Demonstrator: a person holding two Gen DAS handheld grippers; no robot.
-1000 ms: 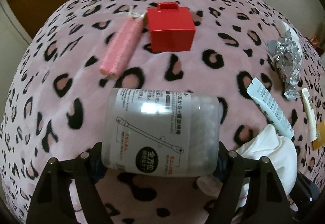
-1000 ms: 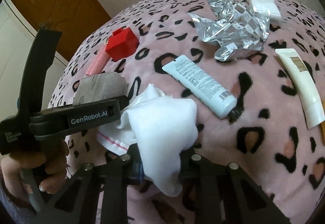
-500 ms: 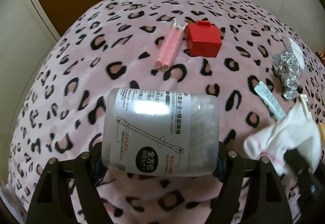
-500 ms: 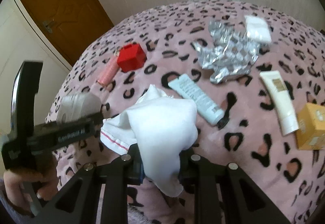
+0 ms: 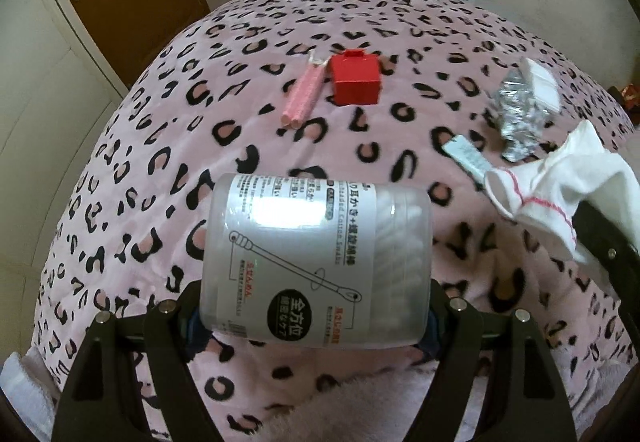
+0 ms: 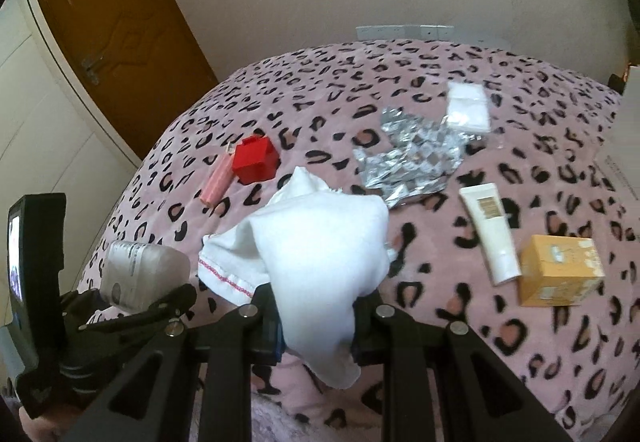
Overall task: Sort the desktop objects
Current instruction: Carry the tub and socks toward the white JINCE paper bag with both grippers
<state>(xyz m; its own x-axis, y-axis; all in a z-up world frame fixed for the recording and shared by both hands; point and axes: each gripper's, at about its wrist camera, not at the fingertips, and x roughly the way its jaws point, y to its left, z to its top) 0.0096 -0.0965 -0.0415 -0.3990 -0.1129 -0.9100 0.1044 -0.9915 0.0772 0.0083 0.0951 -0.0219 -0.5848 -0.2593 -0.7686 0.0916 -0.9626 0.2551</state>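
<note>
Together we held two things lifted above the pink leopard-print blanket (image 5: 280, 145): our left tongs (image 5: 316, 318) were closed on the clear plastic cotton-swab tub (image 5: 316, 266), gripped sideways across its ends, and our right tongs (image 6: 316, 326) pinched the white cloth (image 6: 320, 242), likely to carry both away from the red box (image 5: 355, 81) and crumpled silver foil (image 6: 408, 165), which lay far off.

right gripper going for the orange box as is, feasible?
Probably not yet. The right gripper is shut on the white cloth, so nothing else fits between its fingers. The path to the orange box looks free; only the cream tube lies beside it.
</note>
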